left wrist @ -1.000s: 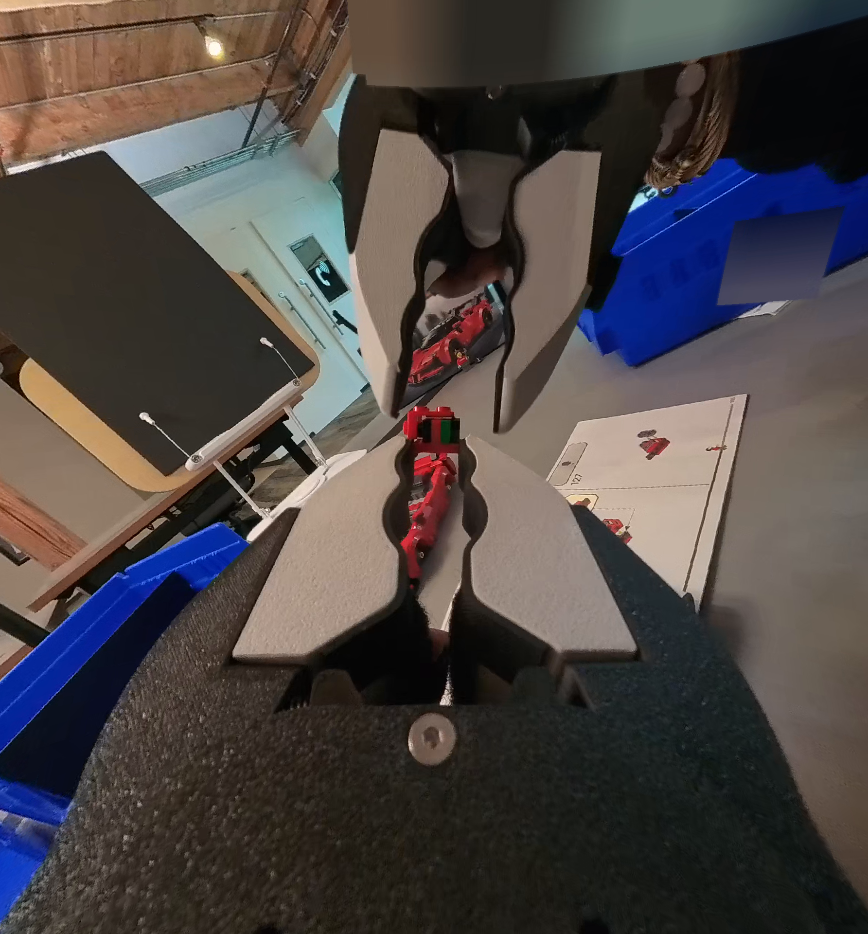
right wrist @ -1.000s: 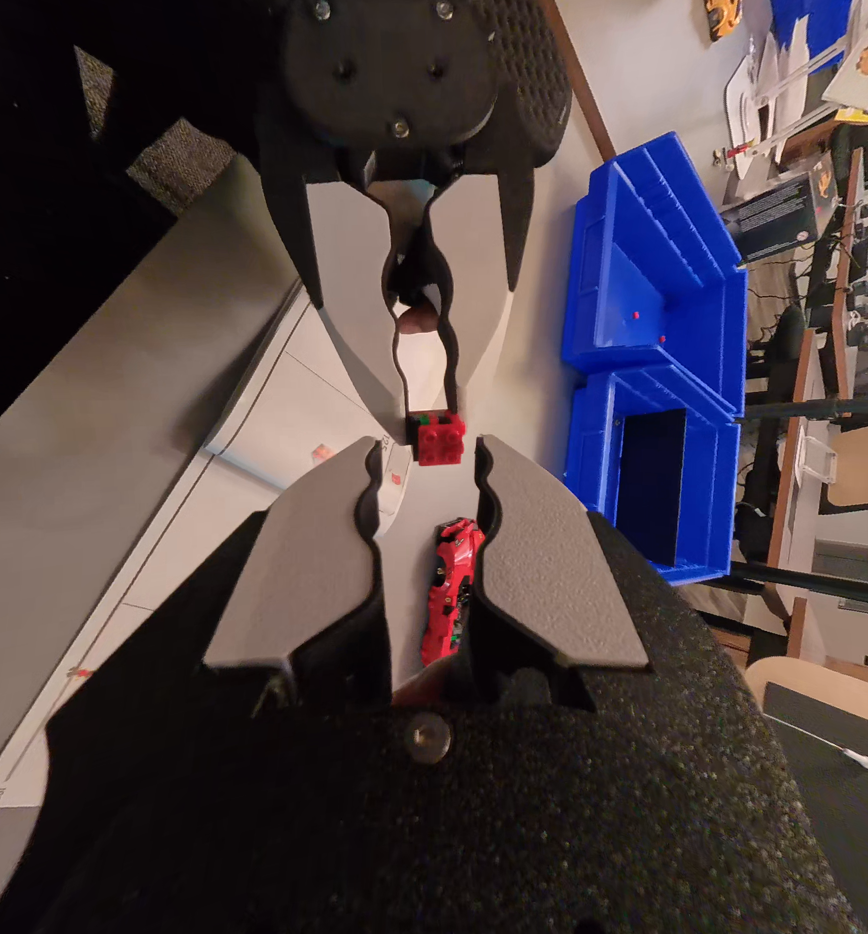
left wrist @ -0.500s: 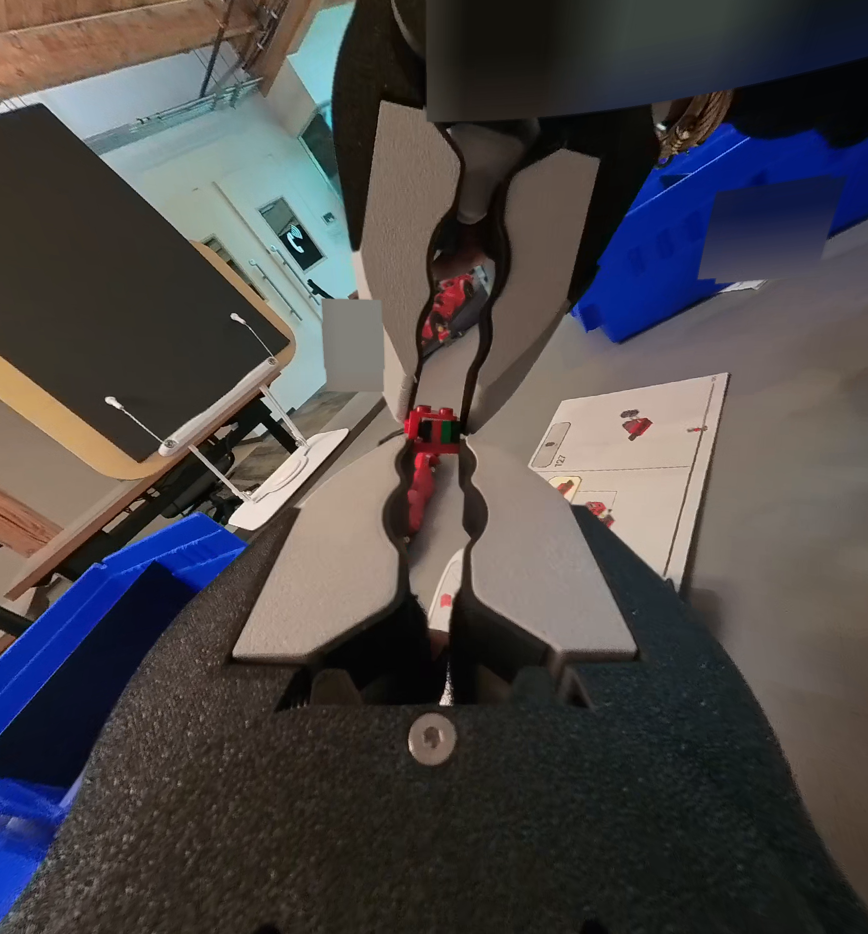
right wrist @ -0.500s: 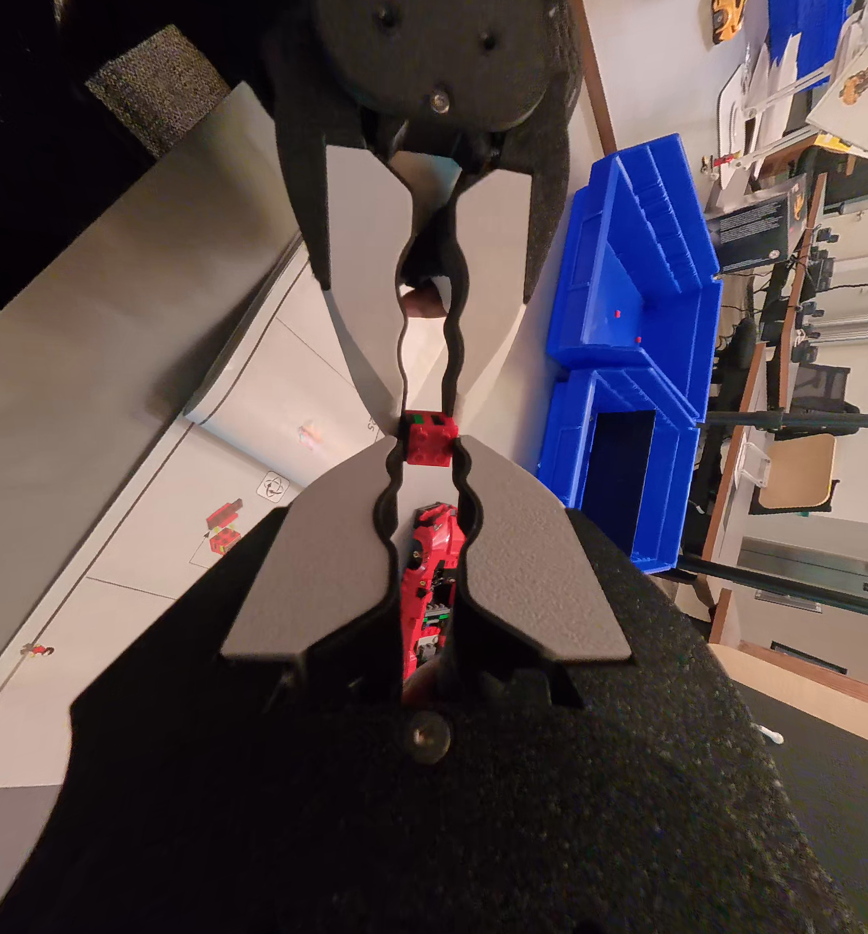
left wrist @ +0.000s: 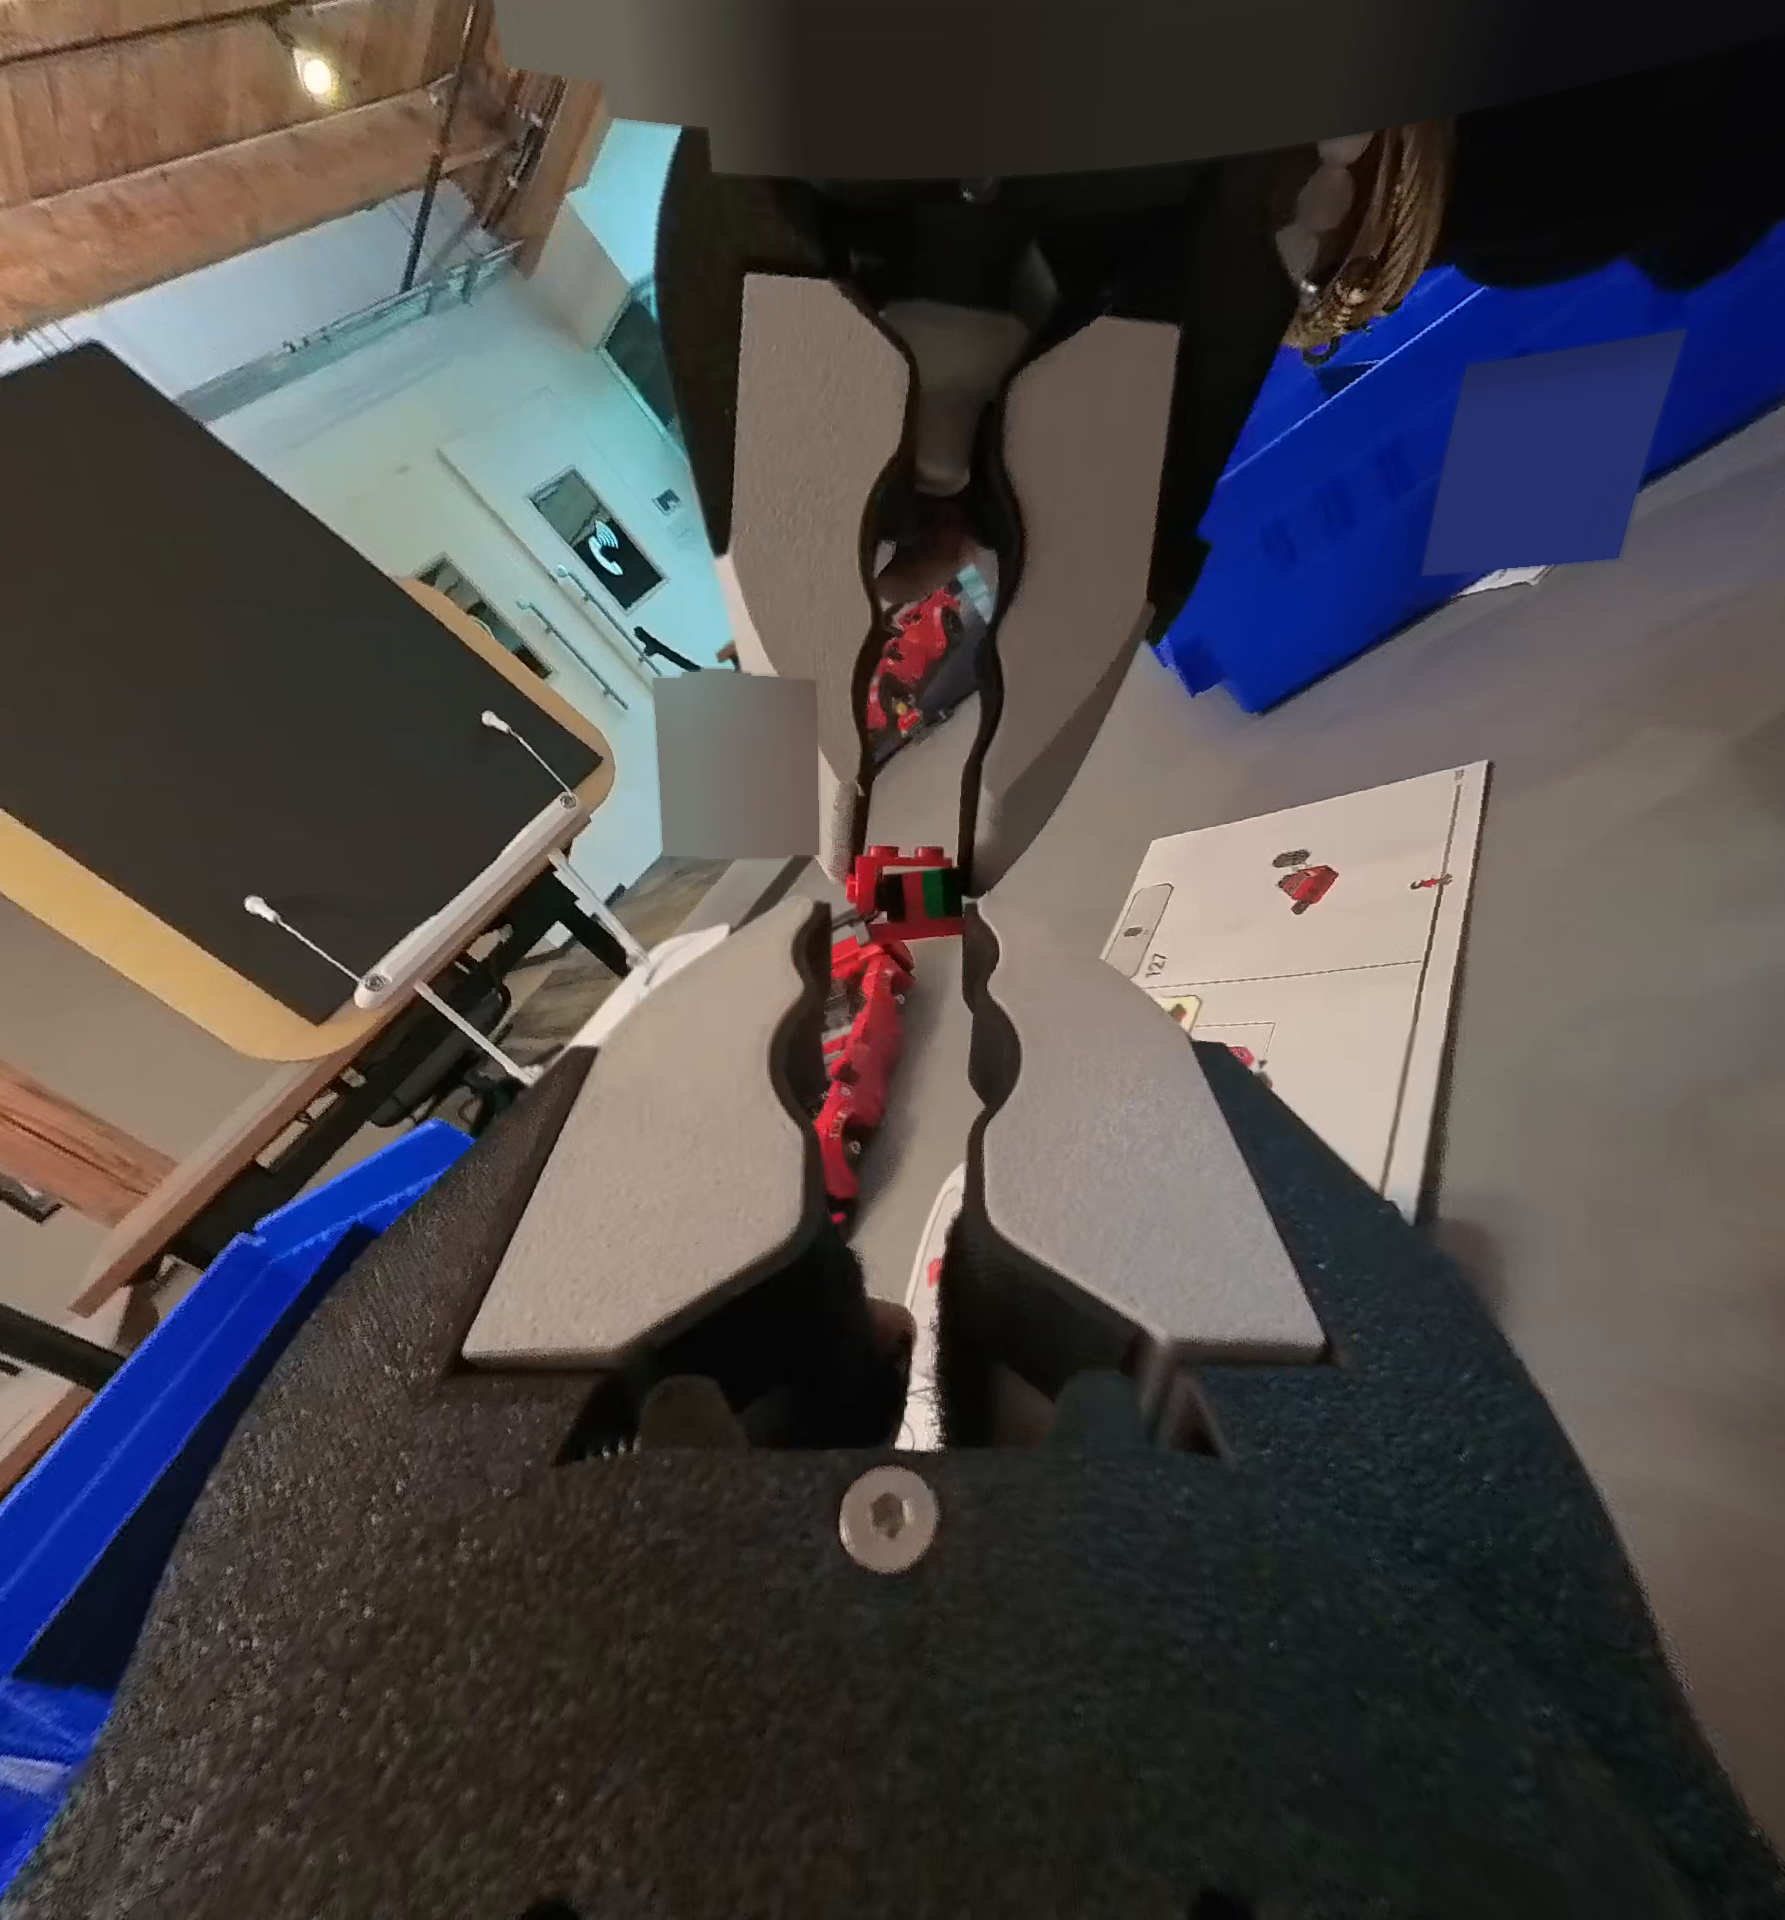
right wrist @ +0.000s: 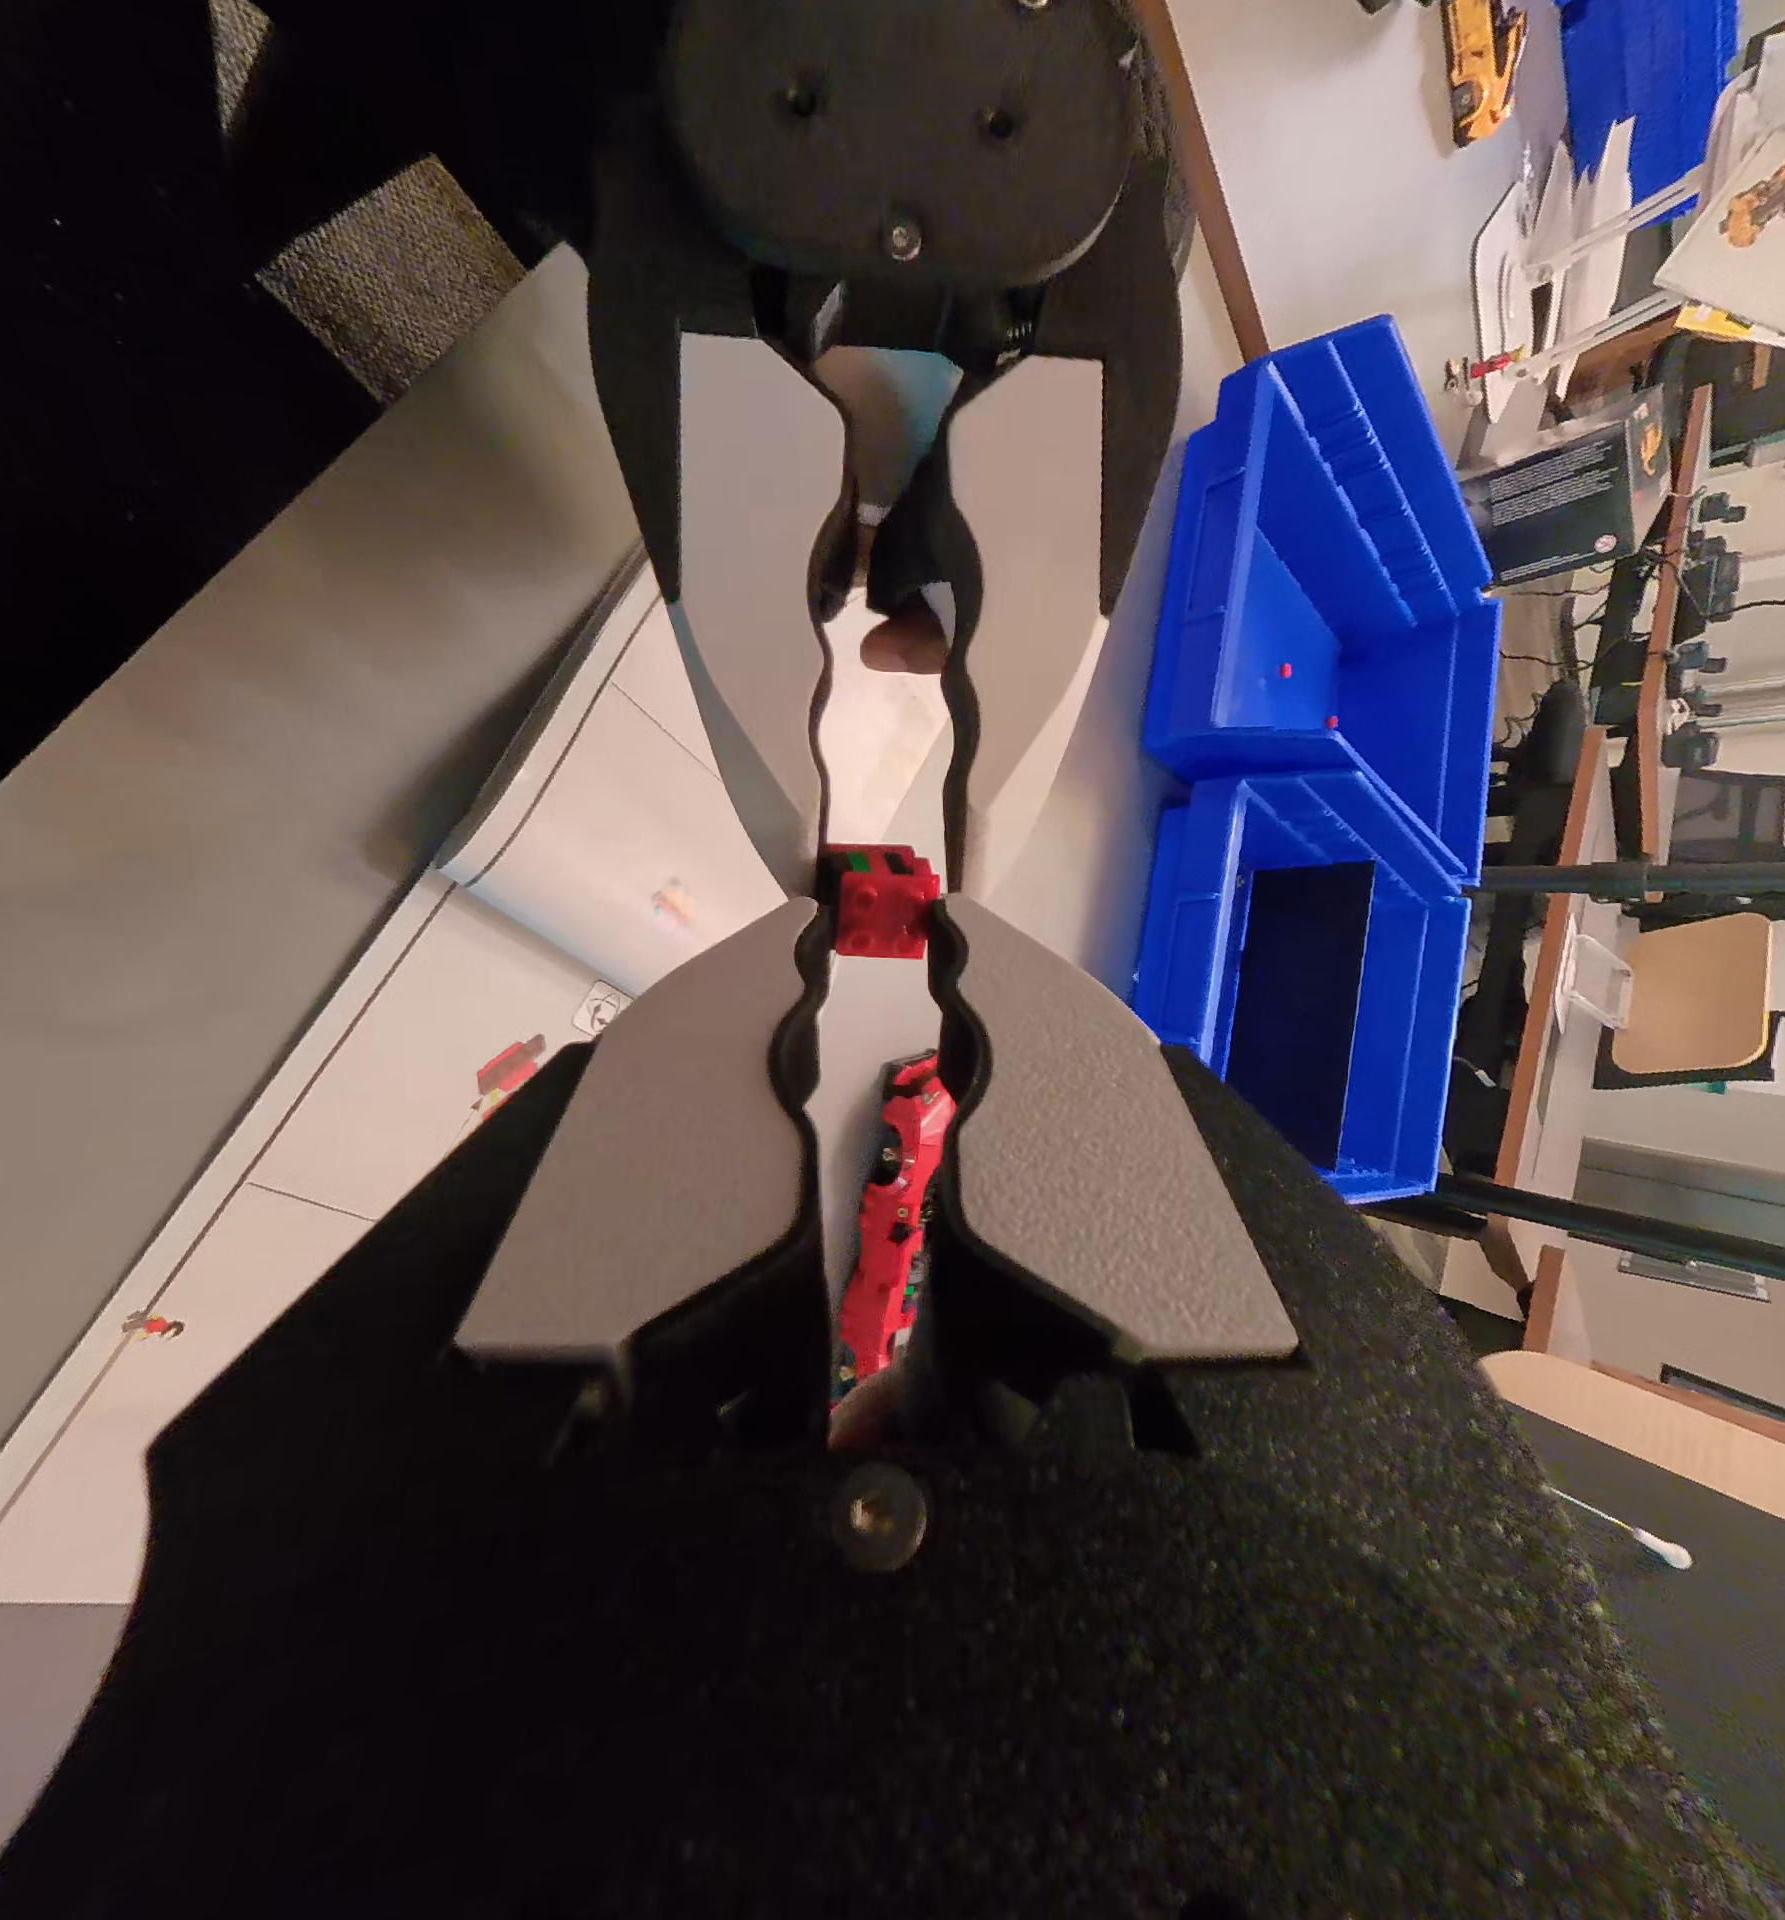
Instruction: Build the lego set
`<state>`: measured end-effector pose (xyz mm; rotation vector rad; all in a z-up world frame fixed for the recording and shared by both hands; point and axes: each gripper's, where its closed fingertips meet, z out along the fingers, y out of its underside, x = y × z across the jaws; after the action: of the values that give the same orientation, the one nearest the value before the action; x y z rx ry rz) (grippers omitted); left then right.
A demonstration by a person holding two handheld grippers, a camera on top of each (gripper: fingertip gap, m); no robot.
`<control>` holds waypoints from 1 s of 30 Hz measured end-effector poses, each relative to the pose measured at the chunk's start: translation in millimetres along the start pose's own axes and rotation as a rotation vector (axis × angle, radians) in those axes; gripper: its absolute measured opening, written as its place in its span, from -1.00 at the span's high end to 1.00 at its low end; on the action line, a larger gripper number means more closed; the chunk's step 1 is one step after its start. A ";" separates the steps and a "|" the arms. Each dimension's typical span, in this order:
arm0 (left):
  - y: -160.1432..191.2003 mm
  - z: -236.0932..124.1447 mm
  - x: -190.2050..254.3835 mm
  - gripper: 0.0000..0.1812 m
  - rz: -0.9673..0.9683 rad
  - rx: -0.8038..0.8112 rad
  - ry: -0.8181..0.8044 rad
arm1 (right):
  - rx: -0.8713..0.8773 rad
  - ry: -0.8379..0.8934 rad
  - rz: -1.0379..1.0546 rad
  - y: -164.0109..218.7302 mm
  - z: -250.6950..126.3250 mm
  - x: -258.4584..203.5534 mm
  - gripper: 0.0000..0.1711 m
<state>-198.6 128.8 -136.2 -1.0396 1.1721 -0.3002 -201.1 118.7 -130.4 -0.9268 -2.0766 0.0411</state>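
A small red lego block [left wrist: 909, 894] with green and black on one side is held in the air between my two grippers, which meet tip to tip. My right gripper [right wrist: 875, 920] is shut on the red block [right wrist: 883, 925]. My left gripper [left wrist: 893, 920] flanks the same block closely, with a thin gap on one side. I cannot tell whether it still presses the block. A red lego car [left wrist: 862, 1060] lies on the grey table below and also shows in the right wrist view [right wrist: 898, 1195].
An open instruction booklet [left wrist: 1314, 997] lies on the table beside the car. Blue bins [right wrist: 1314, 665] stand at the table's far side, and another blue bin [left wrist: 140, 1351] is near my left gripper. A box [left wrist: 909, 665] with a red car picture stands behind. My two grippers' fingertips are within a few centimetres of each other. The red lego car [left wrist: 862, 1060] is about 20 centimetres from both grippers' fingertips. It is also in sight in the right wrist view [right wrist: 889, 1235].
One second ago my left gripper held the block alone and my right gripper was open. The right gripper moved in and shut on the block. The left jaws now look slightly wider.
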 end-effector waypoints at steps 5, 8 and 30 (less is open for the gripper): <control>1.5 2.1 6.0 0.77 0.064 -0.029 0.038 | -0.013 -0.034 0.010 3.3 0.1 -5.9 0.79; 1.4 2.2 5.4 0.80 0.050 -0.053 0.052 | -0.011 -0.030 0.026 4.2 -1.0 -6.1 0.79; -25.1 -7.8 3.4 0.81 -0.194 0.234 0.107 | 0.158 0.029 0.212 -8.6 -13.9 -0.3 0.73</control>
<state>-196.3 109.4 -118.5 -0.9404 1.1026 -0.6371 -196.3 108.3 -118.8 -1.0391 -1.9105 0.2968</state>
